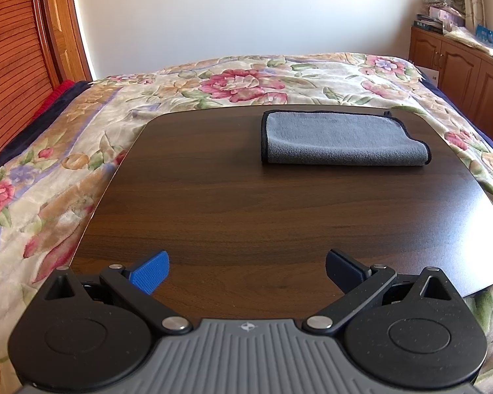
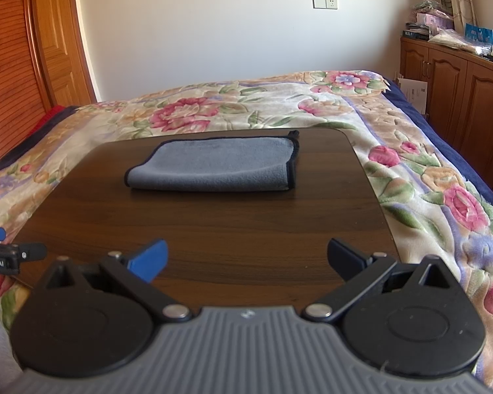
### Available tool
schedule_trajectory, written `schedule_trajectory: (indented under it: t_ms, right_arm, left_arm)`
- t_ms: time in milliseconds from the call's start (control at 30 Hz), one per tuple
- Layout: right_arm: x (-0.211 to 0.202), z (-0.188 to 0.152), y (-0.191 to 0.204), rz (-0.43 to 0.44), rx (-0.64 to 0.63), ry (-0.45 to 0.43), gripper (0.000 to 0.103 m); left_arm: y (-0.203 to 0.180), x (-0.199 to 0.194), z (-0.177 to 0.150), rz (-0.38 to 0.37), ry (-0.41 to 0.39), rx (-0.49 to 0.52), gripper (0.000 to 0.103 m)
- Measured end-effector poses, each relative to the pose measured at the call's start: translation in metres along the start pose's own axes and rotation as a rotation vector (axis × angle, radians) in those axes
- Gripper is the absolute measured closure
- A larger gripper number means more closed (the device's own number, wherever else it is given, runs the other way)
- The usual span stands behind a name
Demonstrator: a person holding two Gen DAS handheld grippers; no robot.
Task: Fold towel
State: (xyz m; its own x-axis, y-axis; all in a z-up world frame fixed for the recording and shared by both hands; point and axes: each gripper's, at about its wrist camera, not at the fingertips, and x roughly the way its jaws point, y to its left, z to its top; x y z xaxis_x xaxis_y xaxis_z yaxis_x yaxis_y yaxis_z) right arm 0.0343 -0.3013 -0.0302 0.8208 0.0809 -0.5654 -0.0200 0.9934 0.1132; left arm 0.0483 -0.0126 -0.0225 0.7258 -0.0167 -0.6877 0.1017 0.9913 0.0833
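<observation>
Resting: grey towel (image 1: 343, 139), folded, on the dark wooden board (image 1: 246, 216)
Left gripper (image 1: 246, 271): jaws wide apart, empty
Right gripper (image 2: 246, 259): jaws spread, empty

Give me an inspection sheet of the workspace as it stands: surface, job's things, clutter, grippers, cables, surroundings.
Surface: dark wood board lying on a floral bedspread.
Job's things: grey towel with dark edging, lying folded on the far part of the board, fold edge toward the cameras, a small loop tag at its far right corner.
Clutter: nothing seen on the board besides the towel.
Grippers: left gripper open, fingers apart over the near edge, holding nothing; right gripper open, likewise empty. Both well short of the towel.
Cables: nothing seen.
Surroundings: wooden cabinet at right with piled items on top, wooden door at left, white wall with a socket plate.
</observation>
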Motion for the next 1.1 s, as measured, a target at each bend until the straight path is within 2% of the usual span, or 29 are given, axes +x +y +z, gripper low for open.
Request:
schedule_trajectory:
  t_ms: [1100]
  right_arm:
    - [0.0002,-0.0001,0.0004,0.000,-0.002,0.002,0.000]
  left_arm:
    - [0.0017,-0.0019,0.0021,0.000,-0.008,-0.016,0.000]
